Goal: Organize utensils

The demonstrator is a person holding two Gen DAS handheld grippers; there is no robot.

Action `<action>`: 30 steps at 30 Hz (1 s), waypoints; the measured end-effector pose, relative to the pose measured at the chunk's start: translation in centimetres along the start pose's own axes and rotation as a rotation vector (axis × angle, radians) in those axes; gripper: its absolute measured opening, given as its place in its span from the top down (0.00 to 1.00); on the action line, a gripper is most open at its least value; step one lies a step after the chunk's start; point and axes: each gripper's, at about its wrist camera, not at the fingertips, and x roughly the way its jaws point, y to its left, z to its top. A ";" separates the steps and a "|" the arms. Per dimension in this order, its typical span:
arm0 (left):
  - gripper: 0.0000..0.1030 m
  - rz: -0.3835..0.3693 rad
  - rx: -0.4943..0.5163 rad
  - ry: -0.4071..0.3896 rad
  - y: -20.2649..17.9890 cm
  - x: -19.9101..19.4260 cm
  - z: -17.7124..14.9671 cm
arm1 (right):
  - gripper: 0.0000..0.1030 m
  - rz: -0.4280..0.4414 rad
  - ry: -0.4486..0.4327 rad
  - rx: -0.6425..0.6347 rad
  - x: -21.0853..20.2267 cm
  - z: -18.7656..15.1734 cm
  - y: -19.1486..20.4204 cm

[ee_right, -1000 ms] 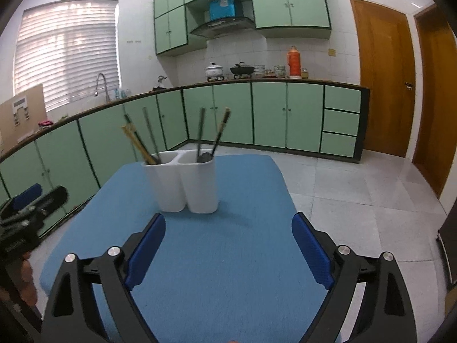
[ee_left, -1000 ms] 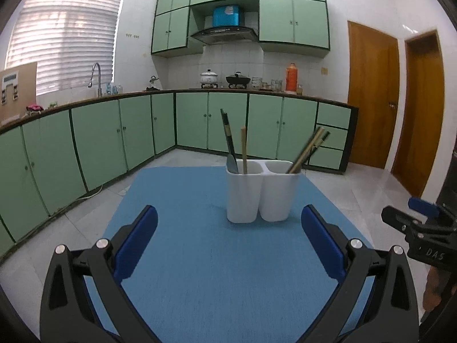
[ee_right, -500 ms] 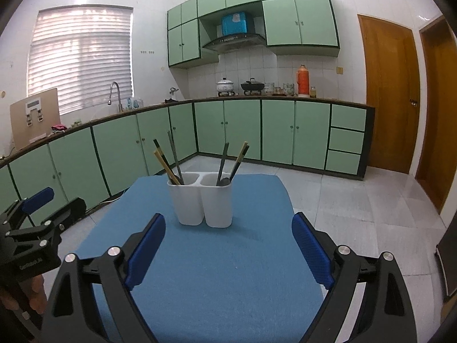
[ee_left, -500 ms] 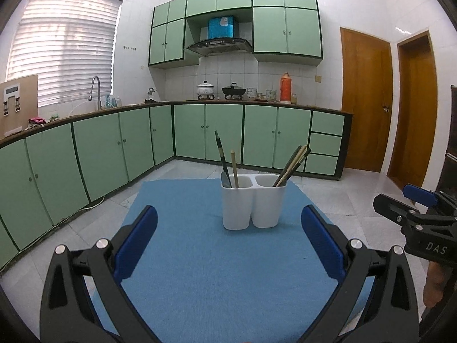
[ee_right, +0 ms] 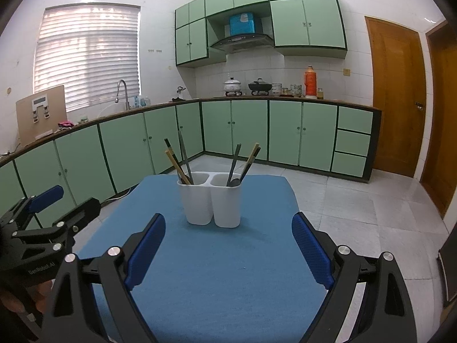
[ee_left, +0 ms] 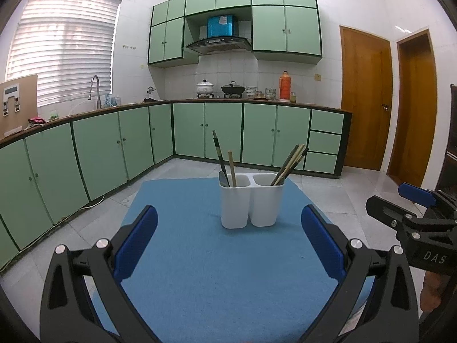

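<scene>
A white two-compartment holder (ee_left: 251, 203) (ee_right: 211, 200) stands upright toward the far end of the blue-covered table (ee_left: 214, 271) (ee_right: 228, 271). One compartment holds a dark spoon (ee_left: 221, 160) (ee_right: 234, 165) and a wooden-handled utensil (ee_left: 232, 168). The other holds several chopsticks (ee_left: 288, 164) (ee_right: 177, 163). My left gripper (ee_left: 228, 213) (ee_right: 65, 203) is open and empty, short of the holder. My right gripper (ee_right: 228, 218) (ee_left: 400, 200) is likewise open and empty, beside the left one. A hand (ee_right: 17, 300) holds the left tool.
Green base cabinets (ee_left: 85, 154) run along the left and back walls, with a sink tap (ee_left: 95, 91) and pots (ee_left: 204, 87) on the counter. Two wooden doors (ee_left: 365, 100) stand at the right. Tiled floor (ee_right: 357, 208) surrounds the table.
Both grippers have drawn back a little from the holder and tilted upward, so it looks smaller and more of the wall cabinets shows. Both stayed open; the utensils have not moved.
</scene>
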 end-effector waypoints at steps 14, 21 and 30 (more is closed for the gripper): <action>0.05 -0.001 -0.001 0.000 0.2 -0.2 0.2 | 0.14 -0.001 0.001 -0.008 0.2 0.0 -0.2; 0.05 0.002 -0.003 -0.002 0.3 -0.2 0.2 | 0.14 -0.002 0.001 -0.009 0.2 0.0 -0.2; 0.05 0.002 -0.003 -0.002 0.3 -0.2 0.3 | 0.14 0.000 0.002 -0.014 0.1 0.0 0.0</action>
